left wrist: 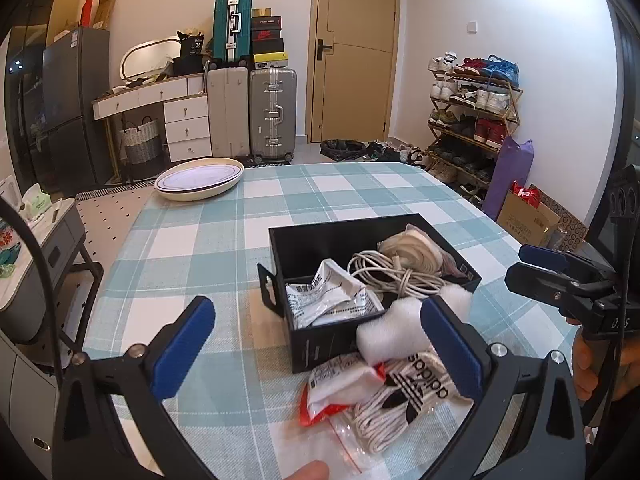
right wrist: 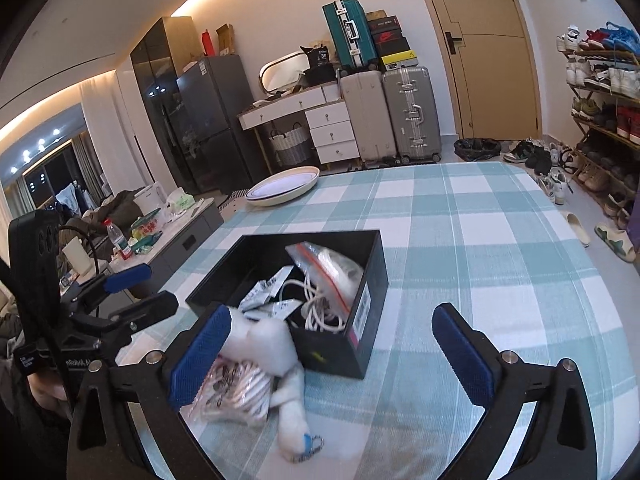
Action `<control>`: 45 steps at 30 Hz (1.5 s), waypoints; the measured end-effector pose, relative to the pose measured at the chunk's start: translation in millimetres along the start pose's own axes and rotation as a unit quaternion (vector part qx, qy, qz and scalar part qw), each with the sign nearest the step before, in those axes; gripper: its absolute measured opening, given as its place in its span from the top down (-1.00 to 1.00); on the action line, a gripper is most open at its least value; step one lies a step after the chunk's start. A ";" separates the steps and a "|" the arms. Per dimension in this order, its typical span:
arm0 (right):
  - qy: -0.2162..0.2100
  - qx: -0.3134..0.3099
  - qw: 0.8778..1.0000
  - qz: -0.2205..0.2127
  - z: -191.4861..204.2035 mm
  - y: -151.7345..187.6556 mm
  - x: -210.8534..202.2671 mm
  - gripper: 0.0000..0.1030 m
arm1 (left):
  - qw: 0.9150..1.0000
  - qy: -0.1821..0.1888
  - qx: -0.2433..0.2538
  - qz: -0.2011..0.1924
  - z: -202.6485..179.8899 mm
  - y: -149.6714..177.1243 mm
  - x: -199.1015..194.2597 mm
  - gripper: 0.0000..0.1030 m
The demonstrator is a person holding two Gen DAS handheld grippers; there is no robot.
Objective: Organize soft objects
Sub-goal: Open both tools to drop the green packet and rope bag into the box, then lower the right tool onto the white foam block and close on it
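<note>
Both my claws hang wide open, holding nothing: left claw, right claw. The open black cardboard box sits mid-bench on the teal-checked cloth, already collecting white coiled cables. Just near it wait white foam and a white drawstring bag printed "adidas", probably next.

Left wrist view: taken low and close over the near-left of the worktop, facing the far door. Right wrist view: taken from the near-right, angled leftward. Shared by both: the black box, the white plate, the suitcases.
</note>
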State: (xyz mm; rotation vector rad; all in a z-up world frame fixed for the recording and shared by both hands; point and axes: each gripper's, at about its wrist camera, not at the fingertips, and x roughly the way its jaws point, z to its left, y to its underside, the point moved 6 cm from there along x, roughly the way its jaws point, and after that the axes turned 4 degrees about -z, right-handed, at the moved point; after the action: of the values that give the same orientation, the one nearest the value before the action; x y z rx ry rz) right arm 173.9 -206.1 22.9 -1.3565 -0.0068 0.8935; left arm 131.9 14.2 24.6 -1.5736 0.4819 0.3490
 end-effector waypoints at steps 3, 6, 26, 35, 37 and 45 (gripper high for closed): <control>-0.003 0.003 1.000 0.001 3.3 8.6 -5.3 -0.99 | 1.000 -0.005 0.001 -0.002 2.5 6.5 -6.5 -1.00; -0.003 -0.001 1.000 0.003 8.5 15.6 -7.2 -0.99 | 1.000 -0.006 0.004 -0.002 3.5 13.4 -10.4 -1.00; 0.020 0.000 0.999 0.035 43.1 29.9 22.4 -0.99 | 0.999 -0.033 0.011 0.013 33.3 31.4 -9.1 -1.00; 0.050 0.014 0.998 0.041 51.0 26.3 31.5 -0.99 | 0.999 -0.039 0.017 0.015 36.7 33.8 -8.0 -1.00; 0.045 0.025 0.998 0.044 52.3 26.2 32.7 -0.99 | 0.999 -0.039 0.018 0.015 36.9 34.1 -8.0 -1.00; 0.037 0.047 0.996 0.059 59.9 30.4 45.0 -0.97 | 0.999 -0.040 0.017 0.019 39.5 35.8 -6.9 -1.00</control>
State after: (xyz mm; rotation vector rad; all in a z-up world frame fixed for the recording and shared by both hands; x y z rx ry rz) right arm 158.7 -133.0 -8.2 -1.3106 0.1720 0.9304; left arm 110.6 53.4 -5.3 -1.5128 0.4540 0.4280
